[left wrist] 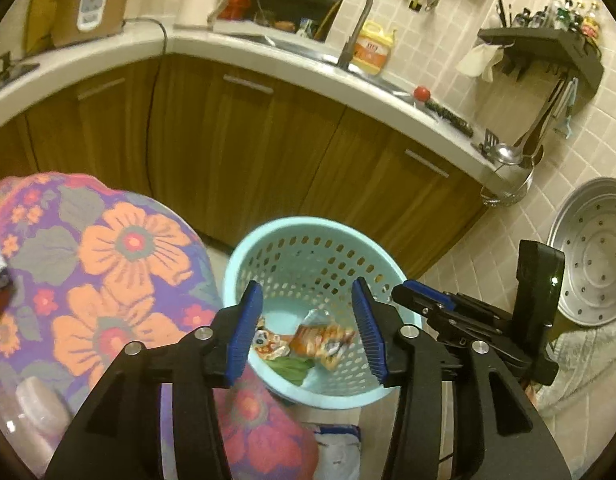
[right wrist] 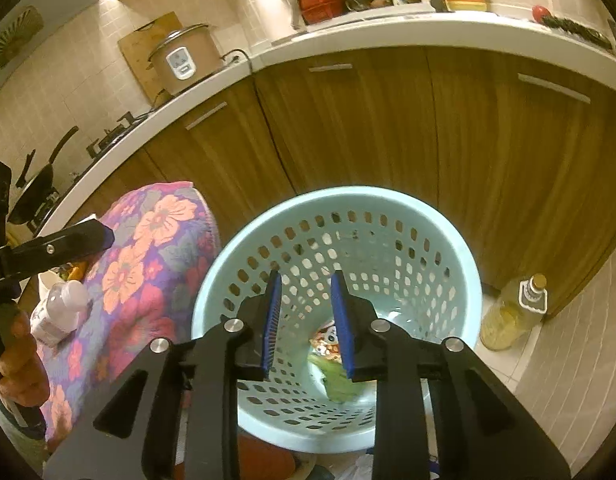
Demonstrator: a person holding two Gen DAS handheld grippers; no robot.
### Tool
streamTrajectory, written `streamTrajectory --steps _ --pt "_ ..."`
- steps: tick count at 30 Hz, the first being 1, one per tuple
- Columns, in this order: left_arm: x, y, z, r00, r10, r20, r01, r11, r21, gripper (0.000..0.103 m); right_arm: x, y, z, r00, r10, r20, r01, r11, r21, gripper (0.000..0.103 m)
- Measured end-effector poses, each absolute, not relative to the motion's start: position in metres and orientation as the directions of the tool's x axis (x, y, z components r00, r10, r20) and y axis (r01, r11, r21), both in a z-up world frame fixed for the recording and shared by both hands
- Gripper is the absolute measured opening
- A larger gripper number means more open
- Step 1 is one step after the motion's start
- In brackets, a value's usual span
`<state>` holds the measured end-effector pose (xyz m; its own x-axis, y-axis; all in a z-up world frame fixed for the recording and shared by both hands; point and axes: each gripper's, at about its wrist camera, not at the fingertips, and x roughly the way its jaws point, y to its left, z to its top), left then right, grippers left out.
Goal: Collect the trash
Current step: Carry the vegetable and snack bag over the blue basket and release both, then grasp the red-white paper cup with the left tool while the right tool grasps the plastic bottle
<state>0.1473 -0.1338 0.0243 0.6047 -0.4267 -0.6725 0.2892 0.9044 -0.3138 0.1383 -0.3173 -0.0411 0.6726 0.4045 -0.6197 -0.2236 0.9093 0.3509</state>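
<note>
A light blue perforated trash basket [left wrist: 264, 240] stands on the floor before the wooden cabinets; it also shows in the right wrist view [right wrist: 464, 268]. Inside lie an orange snack wrapper [left wrist: 320, 338] and a green scrap [left wrist: 292, 368]; the wrapper [right wrist: 326, 338] and green scrap [right wrist: 340, 380] also show in the right wrist view. My left gripper [left wrist: 308, 308] is open and empty above the basket. My right gripper [right wrist: 306, 296] is open and empty above the basket mouth; it shows from the side in the left wrist view [left wrist: 424, 300]. The left gripper's finger appears at the left [right wrist: 68, 240].
A table with a floral cloth [left wrist: 108, 260] stands left of the basket, with a small white bottle [right wrist: 60, 308] on it. An oil bottle [right wrist: 512, 312] stands on the floor at the right. A metal steamer tray [left wrist: 596, 252] leans on the tiled wall. The counter curves behind.
</note>
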Motion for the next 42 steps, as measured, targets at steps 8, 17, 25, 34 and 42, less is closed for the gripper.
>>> streamTrajectory --steps 8,17,25,34,42 --pt "0.09 -0.093 0.072 0.722 -0.381 -0.577 0.277 0.924 -0.264 0.062 0.117 -0.268 0.006 0.69 0.505 -0.518 -0.383 0.863 0.33 0.047" --pt "0.021 0.016 0.104 0.839 -0.165 -0.519 0.077 0.98 -0.185 0.072 0.104 -0.157 0.039 0.575 0.661 -0.483 -0.632 0.733 0.251 0.052" --pt "0.0 0.128 0.078 0.815 -0.014 -0.579 -0.113 0.976 -0.184 0.073 0.102 -0.064 0.038 0.46 0.718 -0.523 -0.764 0.62 0.18 0.052" --pt "0.014 0.204 0.012 0.753 -0.077 -0.654 -0.223 0.905 -0.363 0.073 0.134 -0.016 -0.001 0.242 0.749 -0.616 -0.807 0.508 0.301 0.052" --pt "0.015 0.203 -0.003 0.743 -0.098 -0.662 -0.214 0.902 -0.374 0.073 0.131 -0.011 -0.014 0.094 0.765 -0.637 -0.836 0.408 0.367 0.062"
